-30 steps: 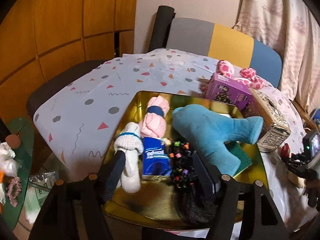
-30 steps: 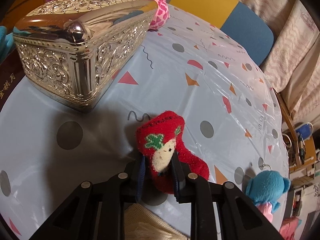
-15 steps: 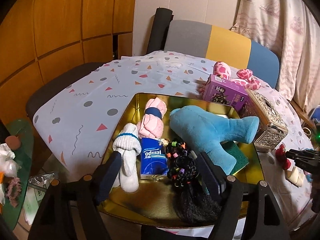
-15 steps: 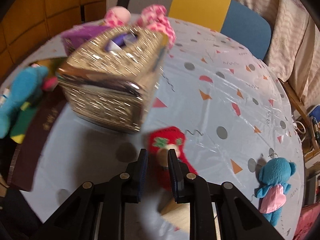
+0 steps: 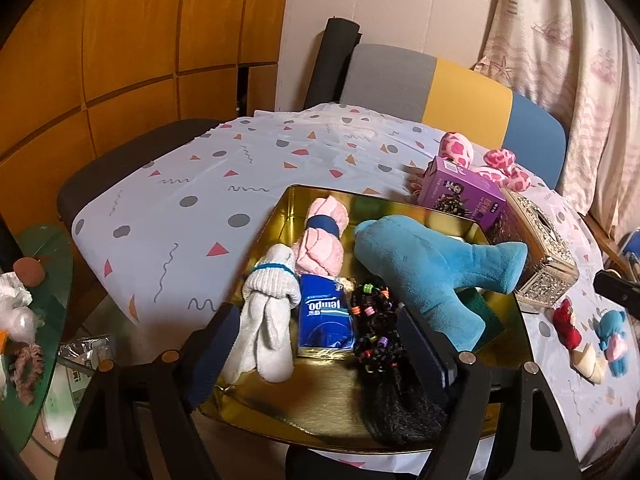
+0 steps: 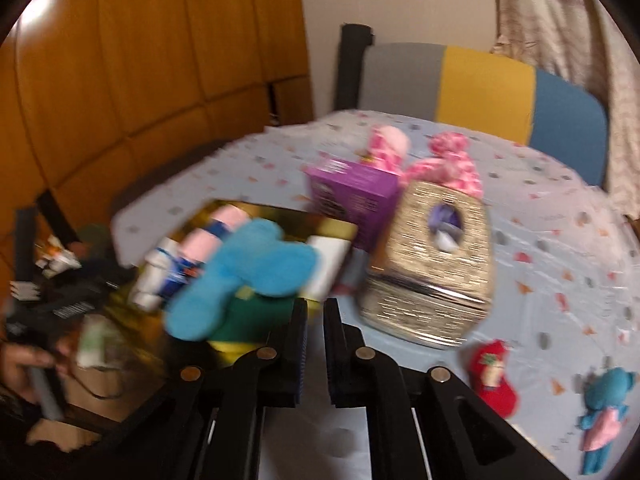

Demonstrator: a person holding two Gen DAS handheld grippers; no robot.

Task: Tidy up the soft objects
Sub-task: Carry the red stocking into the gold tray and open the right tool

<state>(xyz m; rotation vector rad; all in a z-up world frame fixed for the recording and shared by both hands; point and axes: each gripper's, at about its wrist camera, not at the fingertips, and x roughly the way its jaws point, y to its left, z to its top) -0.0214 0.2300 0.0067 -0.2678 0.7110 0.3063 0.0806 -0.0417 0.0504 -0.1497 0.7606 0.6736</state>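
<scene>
The red stocking toy (image 6: 494, 378), pinched a second ago by the right gripper (image 6: 315, 320), is now left on the tablecloth (image 6: 560, 240) near the silver box (image 6: 436, 268); those jaws are pressed together, empty. The left gripper (image 5: 320, 344) is seen opening over the gold tray (image 5: 320, 412), nothing pinched. Only the left view shows the white sock (image 5: 268, 312) and tissue pack (image 5: 324, 316) sharply.
</scene>
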